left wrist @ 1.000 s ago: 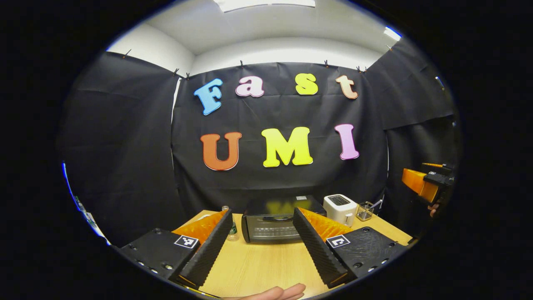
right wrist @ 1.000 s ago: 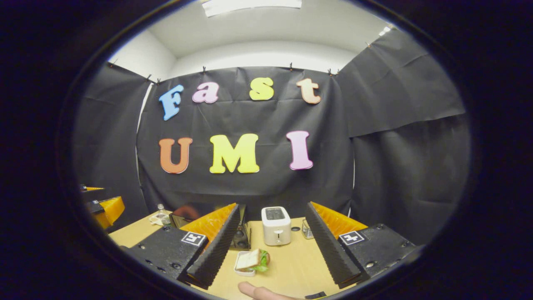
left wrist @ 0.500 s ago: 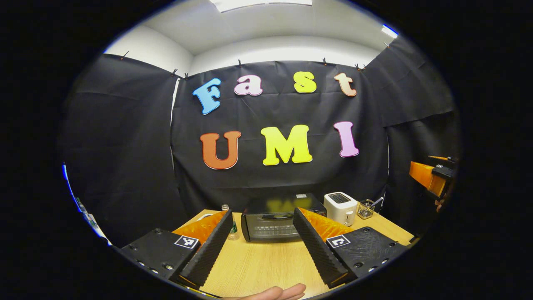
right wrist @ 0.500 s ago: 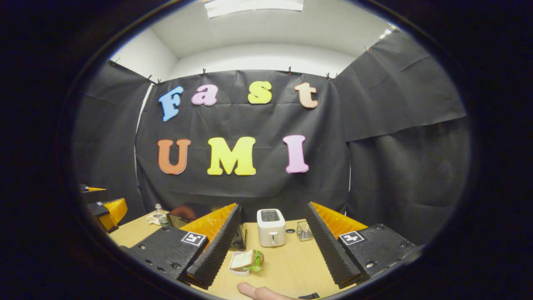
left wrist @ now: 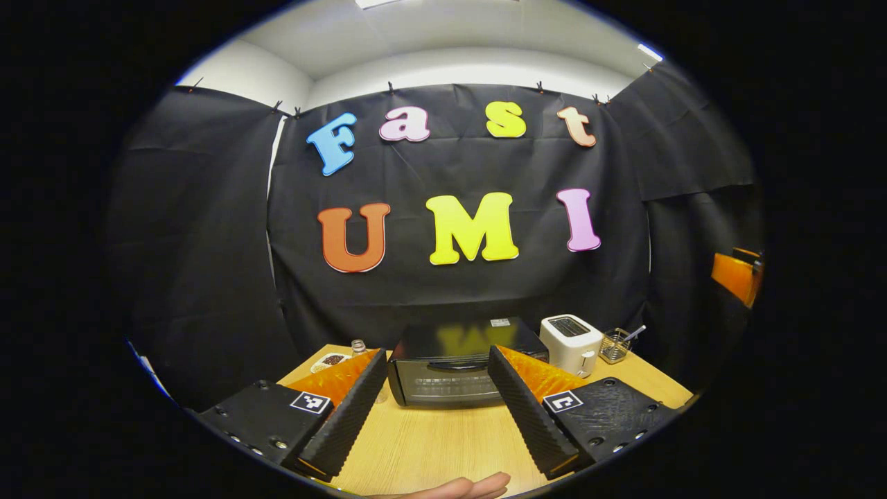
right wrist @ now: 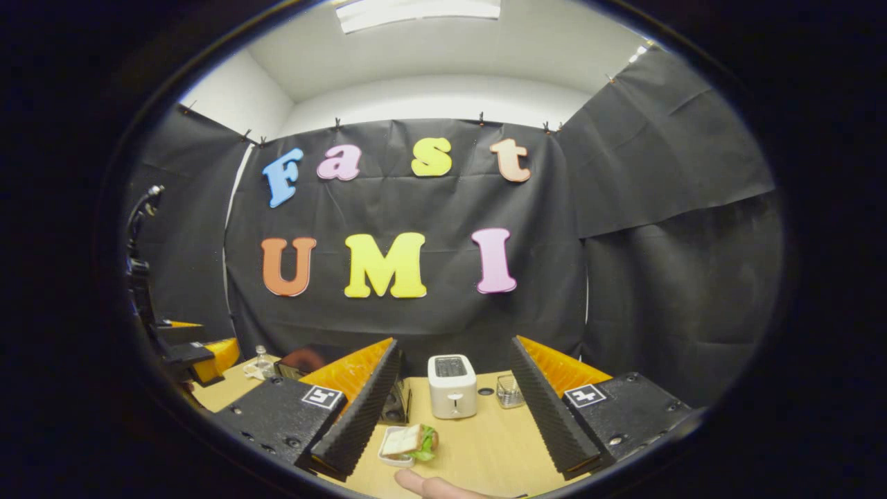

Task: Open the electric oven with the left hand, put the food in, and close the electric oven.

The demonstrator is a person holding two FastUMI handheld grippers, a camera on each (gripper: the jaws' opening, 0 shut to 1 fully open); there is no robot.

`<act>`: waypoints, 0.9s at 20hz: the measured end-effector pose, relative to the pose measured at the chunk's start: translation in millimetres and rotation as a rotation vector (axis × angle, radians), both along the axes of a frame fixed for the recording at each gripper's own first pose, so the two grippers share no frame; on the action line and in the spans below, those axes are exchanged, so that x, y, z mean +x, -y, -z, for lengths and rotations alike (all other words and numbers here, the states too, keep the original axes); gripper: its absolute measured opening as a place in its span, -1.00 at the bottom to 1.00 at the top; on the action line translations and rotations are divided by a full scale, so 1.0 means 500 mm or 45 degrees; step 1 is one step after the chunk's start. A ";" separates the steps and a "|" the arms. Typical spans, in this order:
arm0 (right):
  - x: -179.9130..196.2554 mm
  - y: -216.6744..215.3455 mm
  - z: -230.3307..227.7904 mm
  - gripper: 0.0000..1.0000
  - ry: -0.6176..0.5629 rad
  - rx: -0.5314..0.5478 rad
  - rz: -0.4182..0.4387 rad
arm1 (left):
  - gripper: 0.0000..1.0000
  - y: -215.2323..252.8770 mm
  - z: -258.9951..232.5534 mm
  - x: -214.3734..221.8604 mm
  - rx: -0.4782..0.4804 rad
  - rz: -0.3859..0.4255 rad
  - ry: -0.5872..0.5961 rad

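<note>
Two open, empty jaws of the left gripper (left wrist: 438, 409) point straight at the shut oven (left wrist: 457, 364), its door handle (left wrist: 457, 363) lying sideways ahead.

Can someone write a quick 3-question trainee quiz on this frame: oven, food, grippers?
1. True or false: the oven door is shut.
2. The sandwich lies: A) inside the oven B) on the table in front of the toaster C) on top of the toaster.
3. Fill in: the left gripper and the right gripper both stand ____, holding nothing.

Key: 1 true; 2 B; 3 open.
</note>
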State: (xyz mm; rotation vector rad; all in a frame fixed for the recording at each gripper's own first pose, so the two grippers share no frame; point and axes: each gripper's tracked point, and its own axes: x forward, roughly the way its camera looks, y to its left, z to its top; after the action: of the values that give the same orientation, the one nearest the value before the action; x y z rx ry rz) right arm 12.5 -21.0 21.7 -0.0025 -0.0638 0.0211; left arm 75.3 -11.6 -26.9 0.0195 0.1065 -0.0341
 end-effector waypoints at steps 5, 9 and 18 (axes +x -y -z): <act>0.054 -0.002 0.005 0.83 -0.008 0.016 -0.016 | 0.92 0.036 0.092 0.128 0.008 0.047 -0.190; 0.102 -0.001 0.026 1.00 -0.047 -0.014 -0.052 | 0.92 0.052 0.177 0.229 0.024 0.043 -0.345; 0.180 0.051 0.079 1.00 -0.090 -0.051 -0.045 | 0.92 0.094 0.261 0.359 -0.064 0.062 -0.443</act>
State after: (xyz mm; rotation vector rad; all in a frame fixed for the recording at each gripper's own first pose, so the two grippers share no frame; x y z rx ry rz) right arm 102.5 -46.5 -17.7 -0.0408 0.0070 0.0579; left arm 254.7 -58.6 -157.2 -0.0343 0.4528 -0.0886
